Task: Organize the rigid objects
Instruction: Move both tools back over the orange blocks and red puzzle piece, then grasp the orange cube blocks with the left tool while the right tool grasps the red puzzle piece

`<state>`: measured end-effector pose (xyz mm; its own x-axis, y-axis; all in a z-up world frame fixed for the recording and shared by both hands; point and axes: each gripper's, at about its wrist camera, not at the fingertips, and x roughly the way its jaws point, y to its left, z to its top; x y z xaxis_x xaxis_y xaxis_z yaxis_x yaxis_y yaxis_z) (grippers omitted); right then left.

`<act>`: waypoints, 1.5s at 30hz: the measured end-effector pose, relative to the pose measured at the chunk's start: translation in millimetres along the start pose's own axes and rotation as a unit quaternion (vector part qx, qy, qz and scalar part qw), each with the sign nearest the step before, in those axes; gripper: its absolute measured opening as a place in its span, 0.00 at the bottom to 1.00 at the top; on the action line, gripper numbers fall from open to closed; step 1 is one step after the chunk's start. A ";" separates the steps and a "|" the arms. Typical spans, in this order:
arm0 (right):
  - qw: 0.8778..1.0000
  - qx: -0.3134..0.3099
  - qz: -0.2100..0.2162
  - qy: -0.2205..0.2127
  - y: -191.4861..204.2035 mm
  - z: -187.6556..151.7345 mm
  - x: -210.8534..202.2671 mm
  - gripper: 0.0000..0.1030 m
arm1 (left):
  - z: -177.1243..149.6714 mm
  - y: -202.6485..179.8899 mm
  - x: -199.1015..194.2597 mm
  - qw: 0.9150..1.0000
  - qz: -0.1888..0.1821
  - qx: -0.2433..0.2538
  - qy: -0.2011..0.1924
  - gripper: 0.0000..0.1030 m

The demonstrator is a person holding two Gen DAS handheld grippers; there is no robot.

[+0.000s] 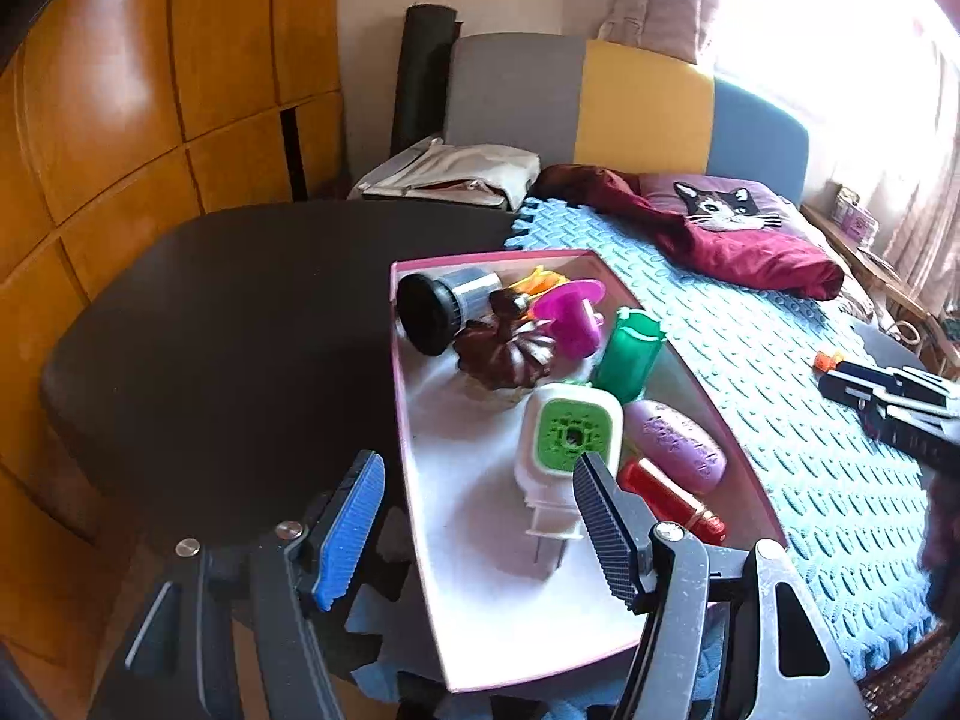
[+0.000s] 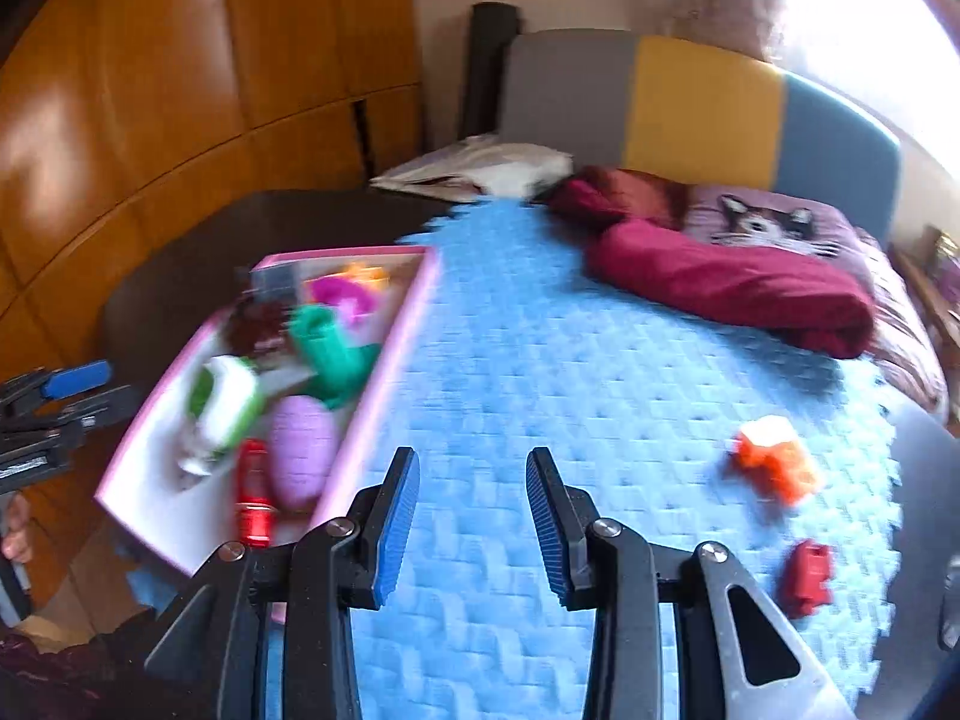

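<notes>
Left wrist view: left tool (image 1: 480,516) spread wide over the pink tray (image 1: 420,480); right tool (image 2: 471,516) wide above the blue mat (image 2: 570,360).

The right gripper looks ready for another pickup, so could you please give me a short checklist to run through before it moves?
1. Right gripper open and holding nothing: ok.
2. Left gripper open, held over the pink box's near end: ok.
3. Pieces left on the blue mat: orange block and red block, both outside the box: not ok.
4. Bare floor in the box for more pieces: ok at the near end.
5. Exact pose of the orange block: cannot tell, the right view is blurred.
</notes>
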<state>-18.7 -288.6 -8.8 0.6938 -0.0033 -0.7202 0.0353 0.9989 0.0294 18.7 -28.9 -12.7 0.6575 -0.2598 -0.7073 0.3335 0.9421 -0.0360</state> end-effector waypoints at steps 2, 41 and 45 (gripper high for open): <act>1.000 0.017 -0.021 0.000 -21.8 0.2 -2.4 0.36 | 4.3 -6.2 -0.6 1.000 -0.003 0.007 -0.004 0.68; 0.924 0.347 -0.160 -0.002 -216.5 -54.0 -26.3 0.37 | 60.5 -240.3 80.4 0.974 -0.149 0.168 0.038 0.77; 0.922 0.353 -0.158 0.003 -217.6 -55.1 -25.2 0.37 | 65.5 -273.5 94.4 0.967 -0.166 0.188 0.041 0.87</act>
<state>-83.5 -503.4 -35.3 0.5642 -0.2867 -0.7743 0.6965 0.6688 0.2599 33.8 -324.9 -23.4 0.4205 -0.5031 -0.7550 0.7494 0.6617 -0.0234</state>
